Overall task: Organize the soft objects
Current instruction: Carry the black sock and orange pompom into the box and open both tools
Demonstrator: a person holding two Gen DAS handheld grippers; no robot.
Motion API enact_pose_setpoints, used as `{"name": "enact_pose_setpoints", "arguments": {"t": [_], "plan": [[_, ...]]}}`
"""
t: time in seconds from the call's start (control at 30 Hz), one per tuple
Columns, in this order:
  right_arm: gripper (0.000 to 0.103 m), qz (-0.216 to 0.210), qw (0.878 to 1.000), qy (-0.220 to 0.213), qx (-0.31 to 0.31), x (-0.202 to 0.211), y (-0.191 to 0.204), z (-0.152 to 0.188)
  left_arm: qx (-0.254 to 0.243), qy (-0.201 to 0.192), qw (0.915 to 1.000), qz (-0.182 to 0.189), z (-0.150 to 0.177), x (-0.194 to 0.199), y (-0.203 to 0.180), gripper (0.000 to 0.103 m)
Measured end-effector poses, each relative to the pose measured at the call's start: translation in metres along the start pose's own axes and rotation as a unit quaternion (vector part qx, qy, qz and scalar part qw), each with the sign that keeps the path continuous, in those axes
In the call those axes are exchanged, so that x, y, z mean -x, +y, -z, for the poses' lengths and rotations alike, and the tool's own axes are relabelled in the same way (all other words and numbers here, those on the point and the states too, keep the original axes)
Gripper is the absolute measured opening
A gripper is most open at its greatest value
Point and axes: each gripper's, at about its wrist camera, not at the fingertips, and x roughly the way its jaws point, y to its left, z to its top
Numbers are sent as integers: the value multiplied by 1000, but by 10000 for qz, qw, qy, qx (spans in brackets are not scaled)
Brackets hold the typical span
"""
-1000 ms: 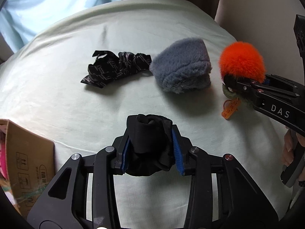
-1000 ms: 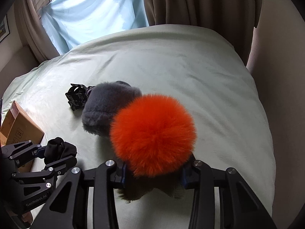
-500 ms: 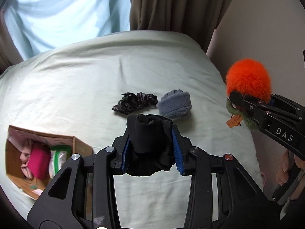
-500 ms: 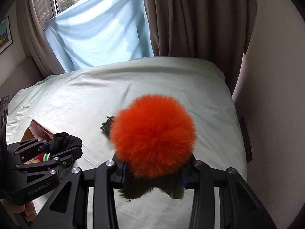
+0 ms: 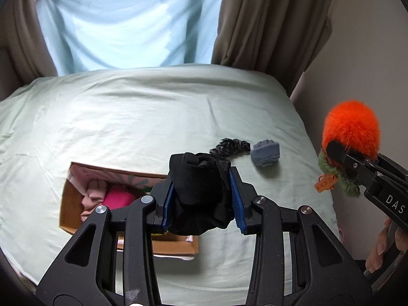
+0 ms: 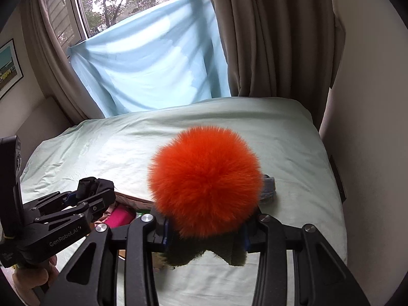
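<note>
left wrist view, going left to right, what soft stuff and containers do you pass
cardboard box → black cloth held in the left tongs → patterned scrunchie → grey fuzzy item → orange pom-pom hat held in the right tongs

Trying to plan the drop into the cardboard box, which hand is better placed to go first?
Left, probably. The left tool, shut on the black cloth, hangs right by the box. The right tool, holding the orange pom-pom hat, sits further off.
</note>
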Motion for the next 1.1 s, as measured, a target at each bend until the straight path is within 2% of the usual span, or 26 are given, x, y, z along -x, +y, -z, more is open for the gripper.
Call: {"name": "enact_pose_setpoints", "arguments": {"t": [0.27, 0.6, 0.8, 1.1], "plan": [[37, -144, 9999, 10, 37, -3, 104, 5, 13, 46, 9999, -158, 2, 31, 92, 34], [37, -81, 9996, 261, -85, -36, 207, 27, -10, 296, 9989, -359, 19, 34, 199, 34], [37, 28, 9985, 502, -212, -63, 244, 39, 6, 645, 9974, -322, 33, 11, 237, 34], [37, 265, 9946, 999, -55, -109, 268, 58, -72, 1179, 9926, -284, 57, -39, 253, 34]]}}
